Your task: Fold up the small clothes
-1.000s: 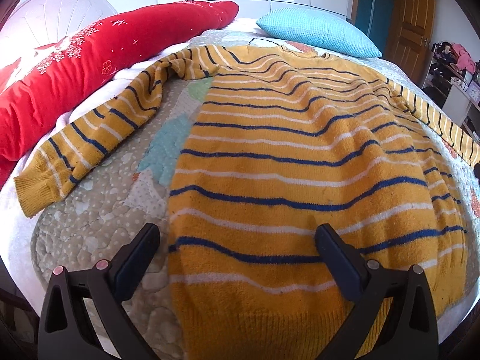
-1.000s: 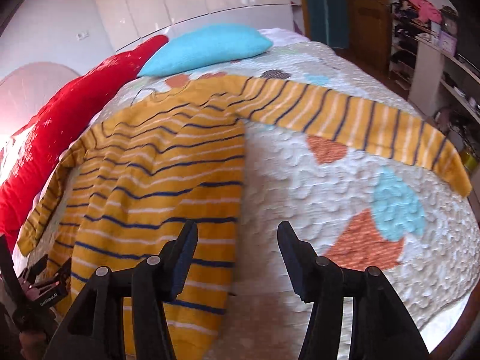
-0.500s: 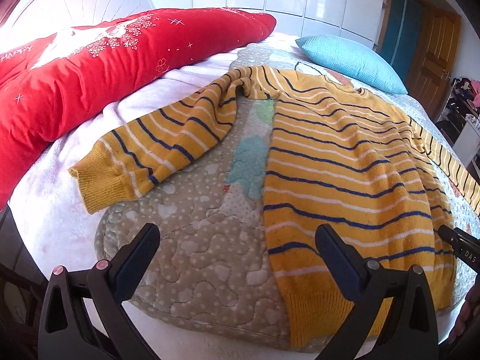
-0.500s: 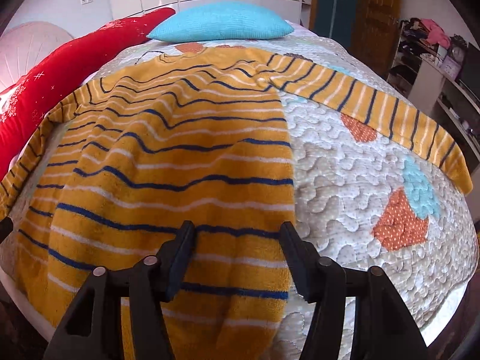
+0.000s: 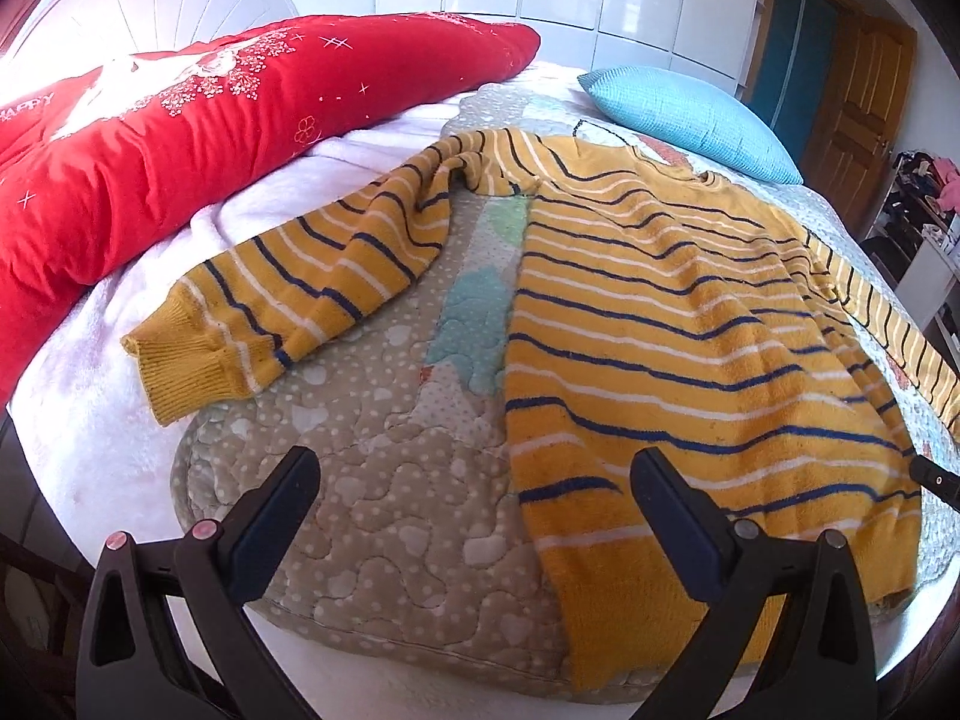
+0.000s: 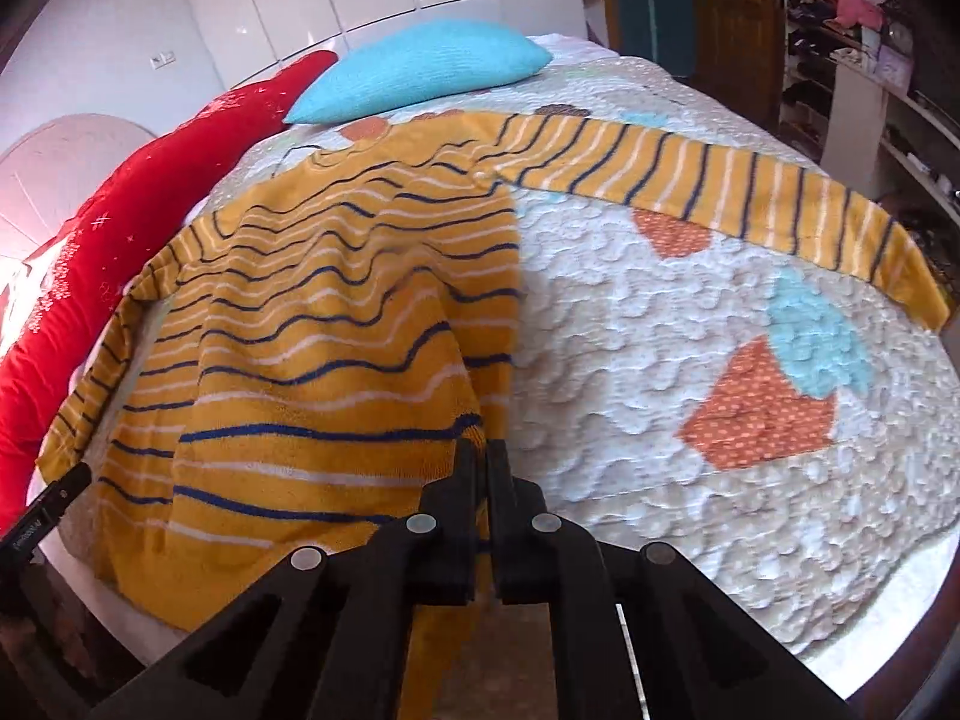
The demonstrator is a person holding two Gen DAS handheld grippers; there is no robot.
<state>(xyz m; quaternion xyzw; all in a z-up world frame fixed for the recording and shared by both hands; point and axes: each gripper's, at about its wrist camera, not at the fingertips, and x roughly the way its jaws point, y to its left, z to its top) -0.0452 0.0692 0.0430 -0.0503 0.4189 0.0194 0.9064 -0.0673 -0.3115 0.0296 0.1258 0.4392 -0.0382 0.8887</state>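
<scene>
Risk: right gripper (image 6: 483, 456) pinches only thin edge of sweater (image 6: 312, 324) near hem; knit is heavy and stretchy, so it may slip out or pull long when lifted. Left gripper (image 5: 474, 498) has fingers wide, holding nothing, above quilt (image 5: 372, 480) just beside left hem corner; uneven lift can twist fold. Sweater lies flat on bed, sleeves spread out. Fuzzy yellow knit, navy and white stripes, ribbed cuff (image 5: 180, 360). Quilt bumpy, stitched; may catch on fibres.
</scene>
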